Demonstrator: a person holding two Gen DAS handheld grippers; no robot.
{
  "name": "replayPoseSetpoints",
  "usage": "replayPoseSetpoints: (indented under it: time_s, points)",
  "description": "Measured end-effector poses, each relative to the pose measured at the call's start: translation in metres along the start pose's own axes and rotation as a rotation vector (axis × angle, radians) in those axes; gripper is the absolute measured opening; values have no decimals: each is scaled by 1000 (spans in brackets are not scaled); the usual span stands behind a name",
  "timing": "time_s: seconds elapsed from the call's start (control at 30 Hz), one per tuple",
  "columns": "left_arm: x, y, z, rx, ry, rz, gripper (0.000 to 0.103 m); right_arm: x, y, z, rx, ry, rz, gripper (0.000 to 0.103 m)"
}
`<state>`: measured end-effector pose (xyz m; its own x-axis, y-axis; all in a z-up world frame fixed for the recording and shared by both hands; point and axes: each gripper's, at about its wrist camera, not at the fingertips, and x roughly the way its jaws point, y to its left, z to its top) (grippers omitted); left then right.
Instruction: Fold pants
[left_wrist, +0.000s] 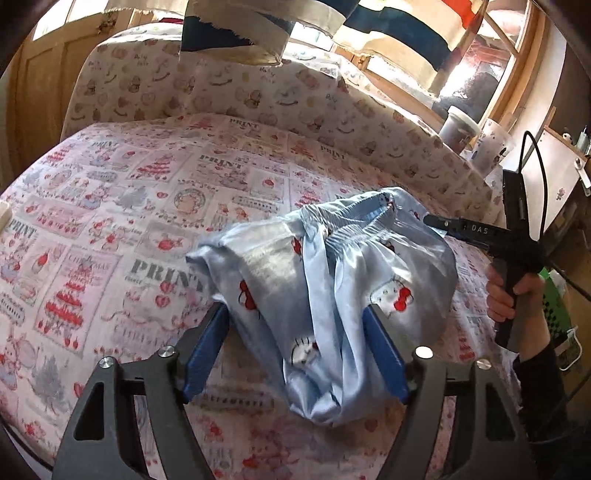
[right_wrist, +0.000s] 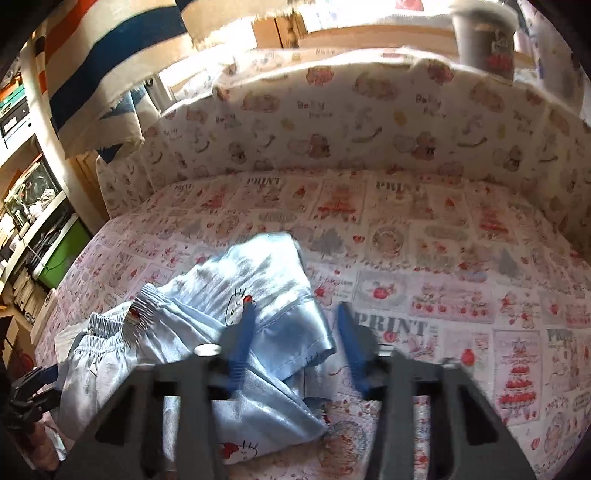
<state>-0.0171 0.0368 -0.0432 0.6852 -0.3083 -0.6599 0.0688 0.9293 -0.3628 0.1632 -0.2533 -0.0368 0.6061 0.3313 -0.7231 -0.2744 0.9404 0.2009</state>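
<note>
Light blue satin pants with a red-bow cartoon print lie crumpled on a printed red-and-white cover; their gathered waistband faces the far right. My left gripper is open, its blue pads standing on either side of the bunched legs. The right gripper, held by a hand, reaches in from the right to the waistband side. In the blurred right wrist view, my right gripper has its jaws apart, one blue finger over the pants and a folded edge between them. The left gripper shows at the lower left.
A padded back in a bear print runs behind the cover. Striped cloth hangs above it. Two cups stand on the window ledge at the right. Shelves and a green bin line the side beyond the cover's edge.
</note>
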Motion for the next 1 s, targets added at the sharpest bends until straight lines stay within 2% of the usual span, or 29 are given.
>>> replayPoseSetpoints:
  time_s: [0.03, 0.07, 0.1, 0.3, 0.33, 0.37, 0.57, 0.67, 0.8, 0.87, 0.93, 1.0]
  points:
    - [1, 0, 1, 0, 4, -8, 58, 2, 0, -1, 0, 12, 1, 20]
    - [3, 1, 2, -1, 9, -13, 56, 5, 0, -2, 0, 24, -4, 11]
    - [3, 1, 2, 1, 8, -14, 56, 5, 0, -4, 5, 28, -11, 7]
    - [5, 1, 12, 78, -11, 26, 19, -14, -2, -25, 20, 19, 7, 4]
    - [5, 2, 16, 91, -14, 37, 10, -17, -2, -30, 17, 25, 11, 3]
    - [5, 3, 20, 104, -21, 44, 7, -20, -1, -34, 14, 30, 10, 3]
    - [-1, 11, 42, 159, -72, 84, 4, -47, 10, -64, 8, 53, 54, 3]
    - [4, 15, 51, 189, -63, 105, 4, -60, 22, -79, 3, 62, 89, 3]
    - [0, 13, 47, 207, -45, 58, 5, -76, 39, -87, -80, -20, -31, 3]
    - [-12, 6, 39, 235, -80, 67, 14, -78, 38, -82, -92, -33, -63, 3]
    - [-27, -3, 31, 274, -135, 83, 19, -77, 30, -76, -51, -31, -80, 4]
    - [-43, -11, 25, 308, -168, 64, 19, -78, 23, -71, -24, -29, -78, 16]
